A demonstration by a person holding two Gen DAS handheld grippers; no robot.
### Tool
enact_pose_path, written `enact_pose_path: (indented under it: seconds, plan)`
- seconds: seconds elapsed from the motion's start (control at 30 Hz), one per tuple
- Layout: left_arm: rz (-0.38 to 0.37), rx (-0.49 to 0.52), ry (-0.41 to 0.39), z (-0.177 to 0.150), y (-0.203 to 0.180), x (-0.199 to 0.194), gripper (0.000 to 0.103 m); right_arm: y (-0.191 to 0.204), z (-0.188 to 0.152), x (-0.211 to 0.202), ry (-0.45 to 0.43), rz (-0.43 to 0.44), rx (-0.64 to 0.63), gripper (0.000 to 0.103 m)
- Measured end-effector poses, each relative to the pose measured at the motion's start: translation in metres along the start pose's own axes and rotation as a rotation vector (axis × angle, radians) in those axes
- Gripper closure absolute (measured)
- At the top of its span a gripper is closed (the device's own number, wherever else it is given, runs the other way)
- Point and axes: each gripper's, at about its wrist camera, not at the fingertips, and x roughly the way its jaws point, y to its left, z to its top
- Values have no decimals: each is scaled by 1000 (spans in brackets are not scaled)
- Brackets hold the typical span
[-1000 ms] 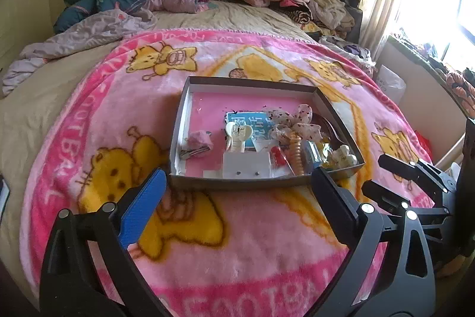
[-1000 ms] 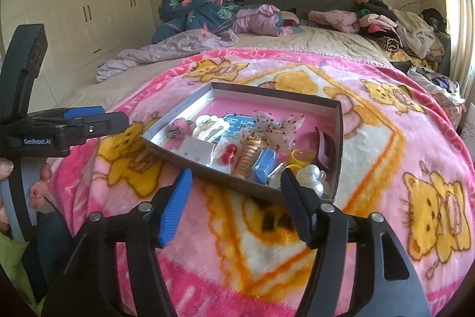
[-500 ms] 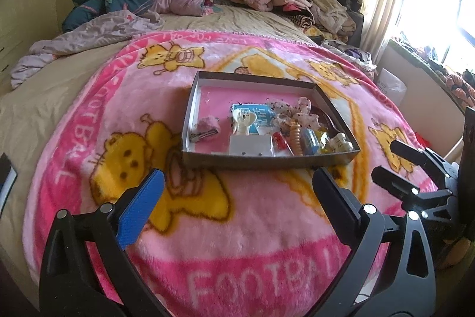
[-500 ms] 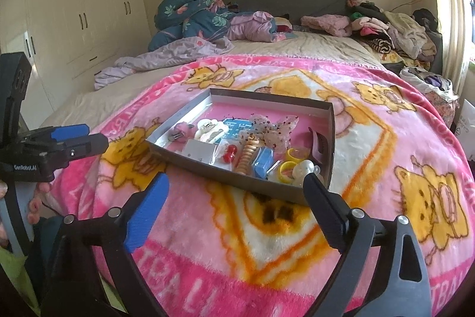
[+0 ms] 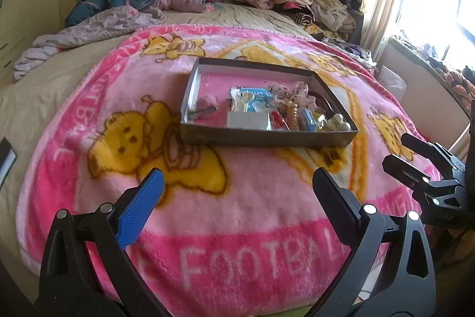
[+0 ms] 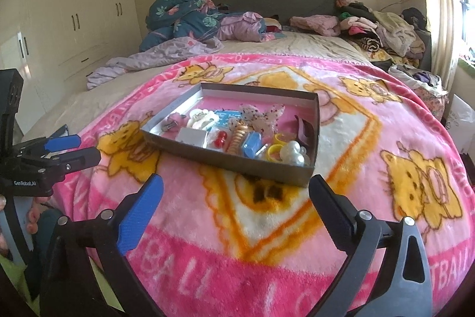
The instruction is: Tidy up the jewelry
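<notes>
a: state of the left gripper [image 5: 237, 186]?
b: jaws spread wide, nothing between them. it hangs above the pink blanket [image 5: 252, 198], near the front edge, well short of the box [image 5: 261, 138].

a: and the right gripper [image 6: 236, 189]?
b: jaws have just been opening and now stand wide apart, empty. it also hangs over the blanket, just short of the box's near wall. in the left view it shows at the right edge; in the right view the left gripper shows at the left edge, with fingers of a hand [image 6: 32, 216] below it.

a: where is the jewelry?
b: all inside the shallow grey box, which sits flat on the blanket on the bed [image 6: 311, 46]. the pieces crowd the near half; the far half shows the bare pink floor of the box.

a: contents?
b: a string of large pearls [image 6: 294, 152] in the near right corner, yellow rings [image 6: 274, 152] just beside them, a blue piece [image 6: 251, 144], a gold spiral piece [image 6: 237, 137], a red piece [image 6: 220, 137], a small white box [image 6: 192, 136], a dark claw clip [image 6: 304, 128] against the right wall, a pink item with a metal clip [image 6: 172, 121] at the left end. finer detail is too small to tell.

a: surroundings?
b: heaped clothes [image 6: 371, 25] along the headboard, cupboards [image 6: 74, 11] on the left wall.
</notes>
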Motion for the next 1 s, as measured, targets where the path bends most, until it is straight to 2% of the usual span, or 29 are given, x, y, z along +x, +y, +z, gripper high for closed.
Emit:
enact_pose_path:
  seconds: [0.33,1.0]
  plan:
    - [-1,-11,13,-15,-4,-1,11,0,-17,-1,33,5,22,7]
    - [7,-15,9,-16,-4,-5,11,0,-21,-2,39,11,28,7]
